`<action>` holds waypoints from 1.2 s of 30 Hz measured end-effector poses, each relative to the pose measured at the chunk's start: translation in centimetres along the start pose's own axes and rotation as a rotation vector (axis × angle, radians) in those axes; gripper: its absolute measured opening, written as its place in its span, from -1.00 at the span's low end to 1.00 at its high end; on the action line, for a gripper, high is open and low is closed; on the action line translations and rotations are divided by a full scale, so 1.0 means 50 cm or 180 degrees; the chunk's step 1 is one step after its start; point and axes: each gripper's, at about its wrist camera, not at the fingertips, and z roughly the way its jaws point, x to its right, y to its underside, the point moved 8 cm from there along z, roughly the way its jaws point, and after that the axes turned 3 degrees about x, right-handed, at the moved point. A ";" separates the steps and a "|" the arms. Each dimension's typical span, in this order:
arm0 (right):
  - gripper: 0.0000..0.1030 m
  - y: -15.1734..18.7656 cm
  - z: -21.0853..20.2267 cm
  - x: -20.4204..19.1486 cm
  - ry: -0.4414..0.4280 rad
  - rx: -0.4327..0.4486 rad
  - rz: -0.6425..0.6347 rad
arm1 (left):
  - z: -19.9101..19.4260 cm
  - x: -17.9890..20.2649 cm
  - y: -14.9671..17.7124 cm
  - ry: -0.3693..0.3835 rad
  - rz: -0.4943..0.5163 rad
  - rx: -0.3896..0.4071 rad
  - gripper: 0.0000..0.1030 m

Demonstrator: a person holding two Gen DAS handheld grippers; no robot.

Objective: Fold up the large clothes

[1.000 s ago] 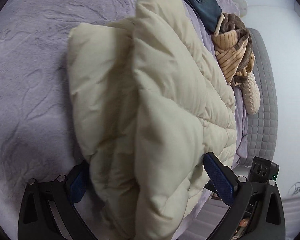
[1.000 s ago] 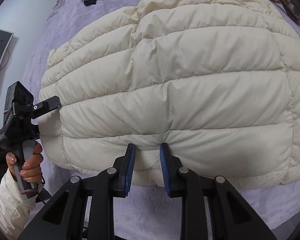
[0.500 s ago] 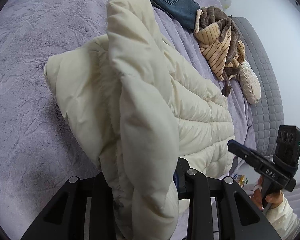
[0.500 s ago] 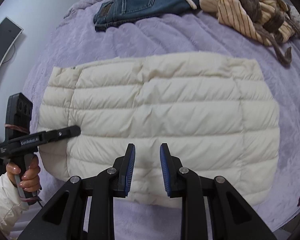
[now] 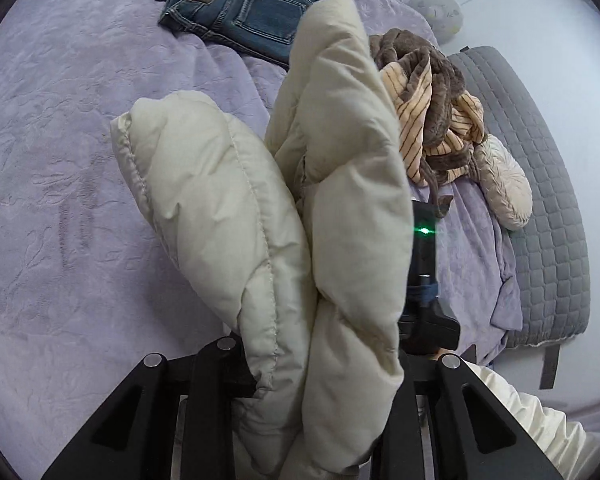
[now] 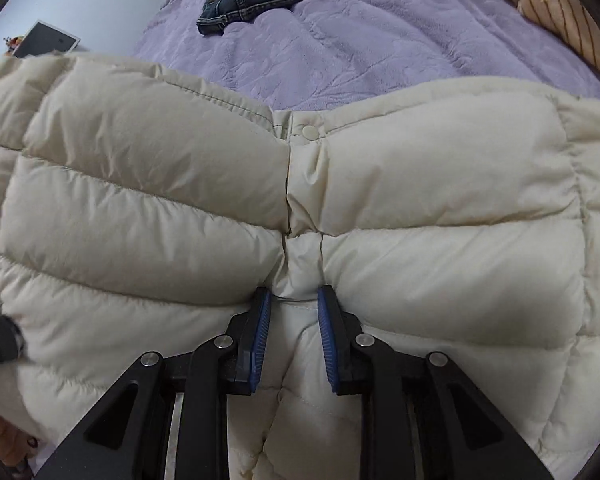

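Both claws — left claw (image 5: 320, 364), right claw (image 6: 290, 336) — pinch the cream puffer jacket (image 6: 440, 208) above a lilac bedspread (image 5: 60, 168).

Lilac bedspread (image 5: 60, 184), grey quilted headboard (image 5: 548, 200)

The cream quilted puffer jacket (image 5: 340, 208) hides the left jaws; behind it, the black right gripper (image 5: 424, 264) is half covered.

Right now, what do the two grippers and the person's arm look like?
Both grippers have matte black triangular frames with cut-outs and silver pivot bolts. The right gripper carries ridged blue pads on its fingers. The left gripper has its pads hidden by the coat. A cream sleeve covers the arm.
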 end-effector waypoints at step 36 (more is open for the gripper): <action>0.08 0.122 -0.473 0.376 -0.1116 0.0983 0.1494 | 0.283 0.392 0.188 -0.1078 0.1996 -0.0185 0.81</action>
